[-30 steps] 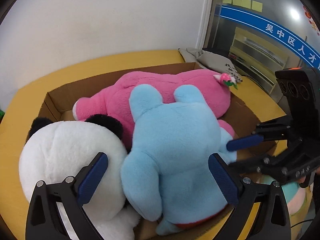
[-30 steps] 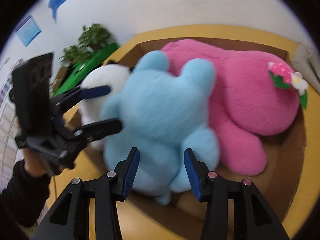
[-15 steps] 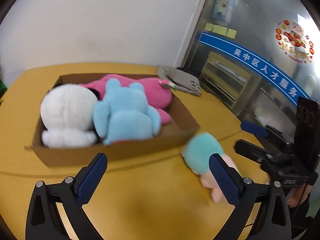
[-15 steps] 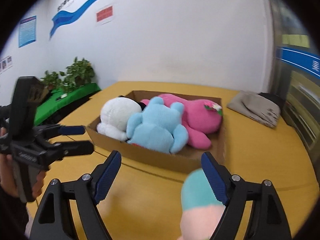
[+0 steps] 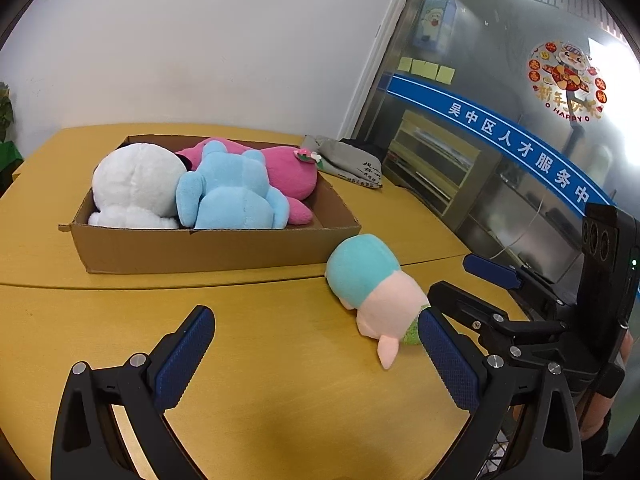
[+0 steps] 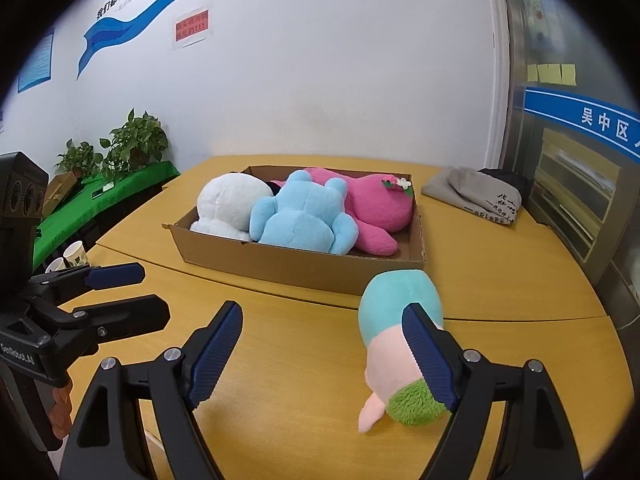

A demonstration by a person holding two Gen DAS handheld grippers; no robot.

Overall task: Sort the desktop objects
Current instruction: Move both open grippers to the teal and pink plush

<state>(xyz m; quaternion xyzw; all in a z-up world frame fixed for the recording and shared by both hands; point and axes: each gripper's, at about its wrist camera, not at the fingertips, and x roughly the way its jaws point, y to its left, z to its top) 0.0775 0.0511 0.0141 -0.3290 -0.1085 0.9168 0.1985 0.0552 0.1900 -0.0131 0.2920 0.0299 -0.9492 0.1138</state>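
Though fingers [image 6: 428, 354] wide, plush [image 6: 400, 344] alongside.

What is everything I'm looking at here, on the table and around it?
Shallow brown cardboard box: 1, brown, on the yellow wooden table.
White round plush toy: 1, white, in the box's left end.
Light blue plush toy: 1, blue, in the box, middle.
Pink plush toy with a flower: 1, pink, in the box, right side.
Teal-and-peach plush toy: 1, teal, peach and green, on the table outside the box, near its right corner.
Grey folded cloth bag: 1, grey, far right of table.
Potted green plants: 2, green, on a side table against the wall.
Paper cups: 2, white, beside the table.
Left gripper: 1, black with blue pads, open.
Right gripper: 1, same, open.
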